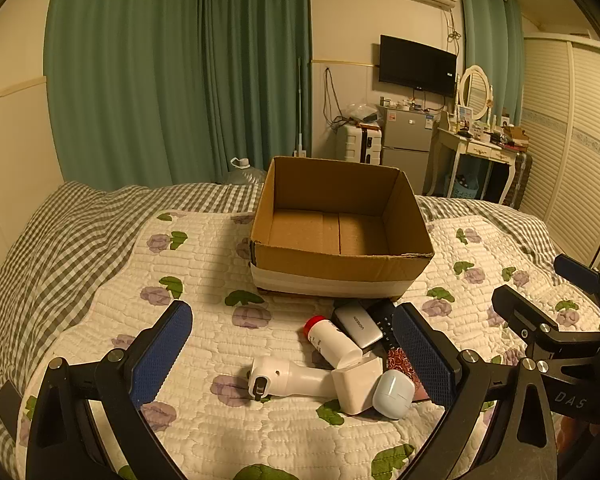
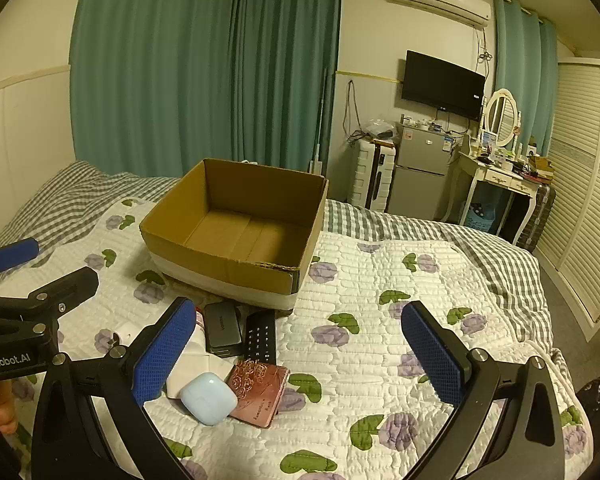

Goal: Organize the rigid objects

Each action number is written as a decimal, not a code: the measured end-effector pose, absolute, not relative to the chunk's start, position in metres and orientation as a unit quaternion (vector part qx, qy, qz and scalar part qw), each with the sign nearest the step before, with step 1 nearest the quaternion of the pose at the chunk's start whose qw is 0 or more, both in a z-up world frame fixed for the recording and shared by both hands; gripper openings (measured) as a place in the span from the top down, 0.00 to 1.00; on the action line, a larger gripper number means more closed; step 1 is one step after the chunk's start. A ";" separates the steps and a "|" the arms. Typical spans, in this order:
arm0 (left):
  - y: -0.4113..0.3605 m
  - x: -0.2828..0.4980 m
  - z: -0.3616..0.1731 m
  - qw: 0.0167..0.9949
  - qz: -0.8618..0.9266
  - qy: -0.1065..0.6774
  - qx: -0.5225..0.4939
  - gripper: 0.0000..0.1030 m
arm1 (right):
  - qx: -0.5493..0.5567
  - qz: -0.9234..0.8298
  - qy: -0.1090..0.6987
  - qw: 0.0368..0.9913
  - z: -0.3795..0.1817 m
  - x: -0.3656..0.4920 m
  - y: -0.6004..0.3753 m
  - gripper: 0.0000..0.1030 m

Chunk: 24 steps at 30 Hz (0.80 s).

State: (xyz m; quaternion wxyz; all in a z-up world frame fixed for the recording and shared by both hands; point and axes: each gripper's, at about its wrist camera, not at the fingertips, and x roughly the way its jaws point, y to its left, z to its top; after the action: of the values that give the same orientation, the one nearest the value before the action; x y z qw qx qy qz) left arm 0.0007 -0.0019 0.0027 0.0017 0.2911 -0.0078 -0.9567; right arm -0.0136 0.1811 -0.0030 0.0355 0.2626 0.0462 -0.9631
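Note:
An empty cardboard box (image 1: 410, 236) (image 2: 168, 246) stands on the flowered quilt. In front of it lies a pile: a white handheld device (image 1: 288, 378), a white bottle with a red cap (image 1: 332, 340), a grey power bank (image 1: 358, 324) (image 2: 222, 328), a black remote (image 1: 384, 320) (image 2: 262, 338), a pale blue earbud case (image 1: 394, 394) (image 2: 208, 398), a white block (image 1: 358, 386) and a pink card case (image 2: 262, 394). My left gripper (image 1: 292, 346) is open, its jaws either side of the pile. My right gripper (image 2: 298, 348) is open, right of the pile.
The quilt (image 2: 380, 300) lies over a checked blanket (image 1: 60, 232) on a bed. Beyond the bed are green curtains, a water jug (image 1: 242, 174), a small fridge (image 2: 420, 168) and a dressing table (image 2: 500, 176). Wardrobe doors stand at the right.

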 end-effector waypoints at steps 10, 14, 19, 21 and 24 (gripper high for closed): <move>-0.002 0.001 0.003 0.001 -0.957 -0.008 0.291 0.00 | 0.265 -0.963 0.045 0.037 -0.004 -0.015 0.181 0.00; -0.002 0.001 0.003 0.002 -0.957 -0.008 0.291 0.00 | 0.265 -0.962 0.045 0.037 -0.004 -0.015 0.181 0.00; -0.003 0.001 0.003 0.001 -0.957 -0.008 0.291 0.00 | 0.265 -0.962 0.045 0.037 -0.004 -0.015 0.181 0.00; -0.002 0.001 0.003 0.002 -0.957 -0.008 0.290 0.00 | 0.265 -0.963 0.045 0.038 -0.004 -0.015 0.181 0.00; -0.003 0.001 0.003 0.002 -0.957 -0.008 0.290 0.00 | 0.265 -0.962 0.044 0.038 -0.004 -0.014 0.182 0.00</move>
State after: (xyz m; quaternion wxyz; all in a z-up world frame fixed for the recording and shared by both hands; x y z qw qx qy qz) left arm 0.0007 -0.0026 0.0029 0.0020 0.2904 -0.0081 -0.9569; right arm -0.0139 0.1820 -0.0036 0.0376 0.2651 0.0438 -0.9625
